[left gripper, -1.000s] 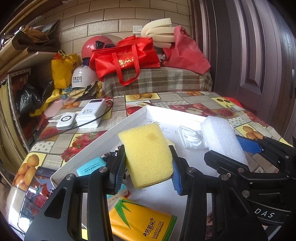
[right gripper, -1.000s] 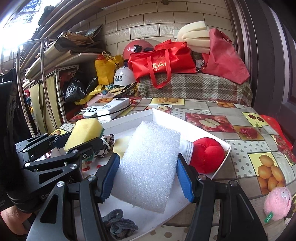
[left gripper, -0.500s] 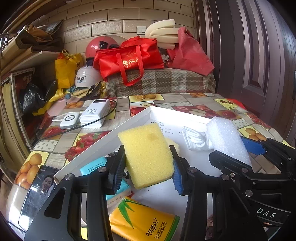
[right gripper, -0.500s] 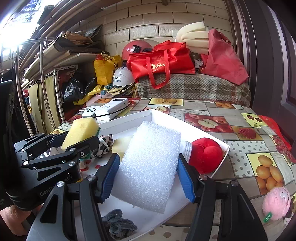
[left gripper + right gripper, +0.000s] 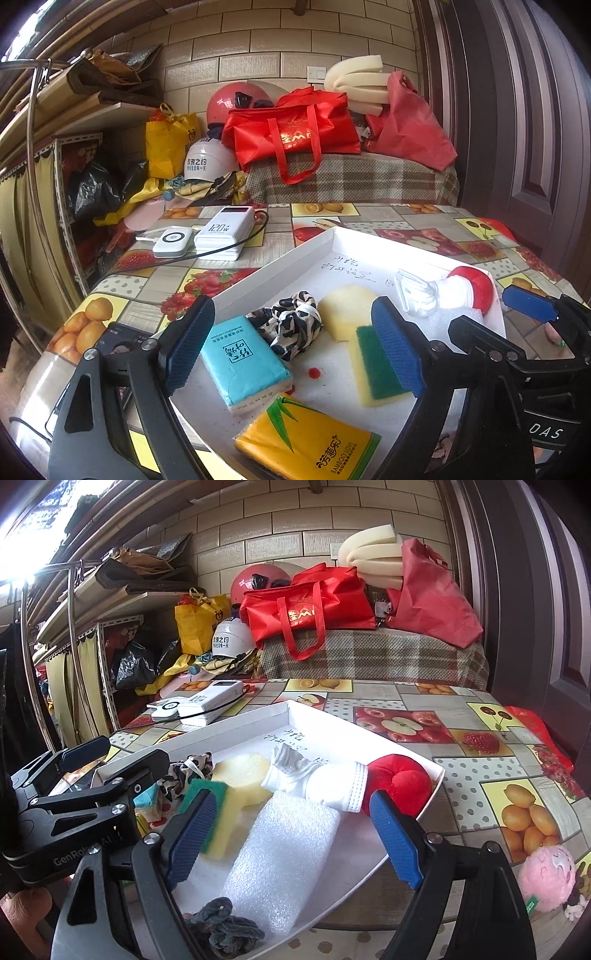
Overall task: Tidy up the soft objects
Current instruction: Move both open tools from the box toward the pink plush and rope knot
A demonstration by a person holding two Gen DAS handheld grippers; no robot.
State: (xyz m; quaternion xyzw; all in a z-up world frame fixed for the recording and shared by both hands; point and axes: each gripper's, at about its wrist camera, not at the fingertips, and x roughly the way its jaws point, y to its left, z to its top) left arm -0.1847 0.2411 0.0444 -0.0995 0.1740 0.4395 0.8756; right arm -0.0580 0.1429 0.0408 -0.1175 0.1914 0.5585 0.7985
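A white tray (image 5: pixel 280 264) (image 5: pixel 439 773) on the table holds the soft things. The yellow-and-green sponge (image 5: pixel 369 365) (image 5: pixel 218 812) lies in it, and the white foam block (image 5: pixel 284 856) lies beside it. Also in the tray are a blue tissue pack (image 5: pixel 243 362), a yellow tissue pack (image 5: pixel 306 446), a leopard scrunchie (image 5: pixel 291 325), a pale yellow sponge (image 5: pixel 343 310) (image 5: pixel 243 775), white socks (image 5: pixel 317 779), a red plush (image 5: pixel 399 782) and a dark scrunchie (image 5: pixel 221 926). My left gripper (image 5: pixel 291 347) is open and empty above the tray. My right gripper (image 5: pixel 291 838) is open over the foam block.
A pink plush (image 5: pixel 546 875) lies on the table right of the tray. White power banks (image 5: pixel 221 232) with a cable lie at the back left. A phone (image 5: pixel 118 339) lies at the tray's left. Bags and helmets (image 5: pixel 295 136) are piled behind the table.
Both grippers have opened. The left let go of the yellow sponge and the right let go of the foam block; both now lie in the tray. Both grippers have drawn back.
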